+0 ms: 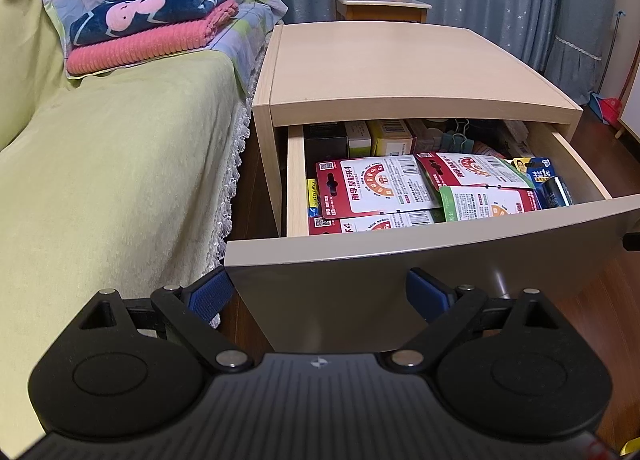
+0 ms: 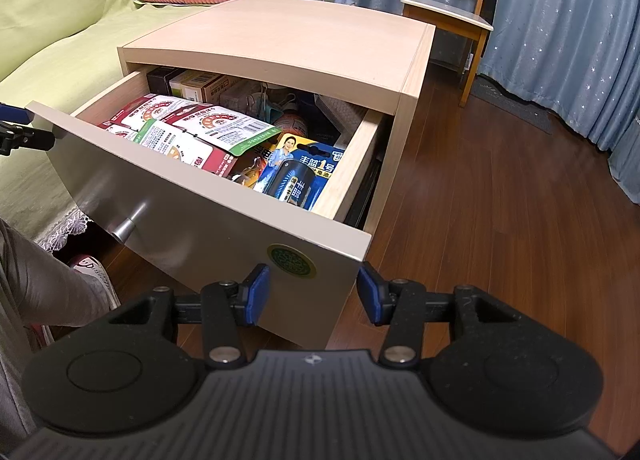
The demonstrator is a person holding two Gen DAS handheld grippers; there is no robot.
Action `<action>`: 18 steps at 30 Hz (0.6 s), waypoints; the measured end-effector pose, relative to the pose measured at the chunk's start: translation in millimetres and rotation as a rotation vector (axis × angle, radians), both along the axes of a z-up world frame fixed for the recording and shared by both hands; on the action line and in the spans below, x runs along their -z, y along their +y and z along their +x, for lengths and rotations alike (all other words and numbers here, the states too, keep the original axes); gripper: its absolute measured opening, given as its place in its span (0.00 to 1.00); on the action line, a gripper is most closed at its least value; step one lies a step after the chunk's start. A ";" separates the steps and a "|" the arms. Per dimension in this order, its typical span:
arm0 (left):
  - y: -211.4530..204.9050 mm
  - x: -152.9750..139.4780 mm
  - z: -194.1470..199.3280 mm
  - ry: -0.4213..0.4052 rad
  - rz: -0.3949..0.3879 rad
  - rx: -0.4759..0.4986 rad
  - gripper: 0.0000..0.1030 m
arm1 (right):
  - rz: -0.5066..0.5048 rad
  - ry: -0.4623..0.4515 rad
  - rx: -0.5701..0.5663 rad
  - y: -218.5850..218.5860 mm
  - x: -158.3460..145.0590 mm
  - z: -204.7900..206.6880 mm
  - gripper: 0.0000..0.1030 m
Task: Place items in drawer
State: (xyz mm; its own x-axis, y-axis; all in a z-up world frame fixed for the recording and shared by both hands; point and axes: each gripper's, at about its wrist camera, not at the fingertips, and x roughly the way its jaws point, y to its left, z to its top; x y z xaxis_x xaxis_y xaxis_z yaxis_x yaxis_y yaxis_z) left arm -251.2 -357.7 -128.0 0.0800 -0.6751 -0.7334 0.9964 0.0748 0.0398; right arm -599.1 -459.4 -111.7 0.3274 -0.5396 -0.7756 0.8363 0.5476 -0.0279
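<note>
The top drawer (image 1: 420,248) of a pale wooden nightstand (image 1: 384,63) stands pulled out, its grey front (image 2: 208,219) facing me. Inside lie several red-and-white carded packs (image 1: 376,185), a green-edged pack (image 2: 256,139) and a blue battery pack (image 2: 304,175); small boxes (image 1: 384,137) stand at the back. My left gripper (image 1: 320,294) hangs open just before the drawer front, nothing between its blue pads. My right gripper (image 2: 312,292) is open too, at the front's lower right corner, empty. The left gripper's tip (image 2: 24,135) shows at the right wrist view's left edge.
A bed with a green cover (image 1: 112,163) lies left of the nightstand, with folded blankets (image 1: 156,31) on it. A wooden chair (image 2: 452,15) stands behind, against blue curtains. A person's leg (image 2: 44,288) and shoe (image 2: 92,268) are at lower left. Wood floor (image 2: 500,199) extends to the right.
</note>
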 end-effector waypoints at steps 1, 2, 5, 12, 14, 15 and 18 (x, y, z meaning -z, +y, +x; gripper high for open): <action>0.3 0.2 -0.2 -0.001 0.000 0.000 0.91 | 0.000 0.000 0.000 -0.1 0.1 0.2 0.43; 0.7 0.6 -0.2 -0.001 -0.001 0.000 0.91 | -0.001 0.000 0.000 -0.3 0.2 0.2 0.43; 1.6 1.1 -0.4 -0.001 -0.002 0.000 0.91 | -0.001 0.000 0.000 0.1 0.5 0.3 0.43; 1.9 0.0 1.2 0.000 -0.002 0.001 0.91 | -0.003 0.000 0.002 0.0 1.1 1.8 0.43; 2.0 0.2 1.3 0.000 -0.003 0.001 0.91 | -0.003 0.001 0.002 -0.6 0.6 1.1 0.43; 1.9 0.1 1.4 0.000 -0.003 0.001 0.91 | -0.004 0.000 0.002 -0.6 0.7 1.2 0.43; 1.8 0.1 1.7 0.000 -0.003 0.001 0.91 | -0.005 0.000 0.003 -1.5 0.5 0.7 0.43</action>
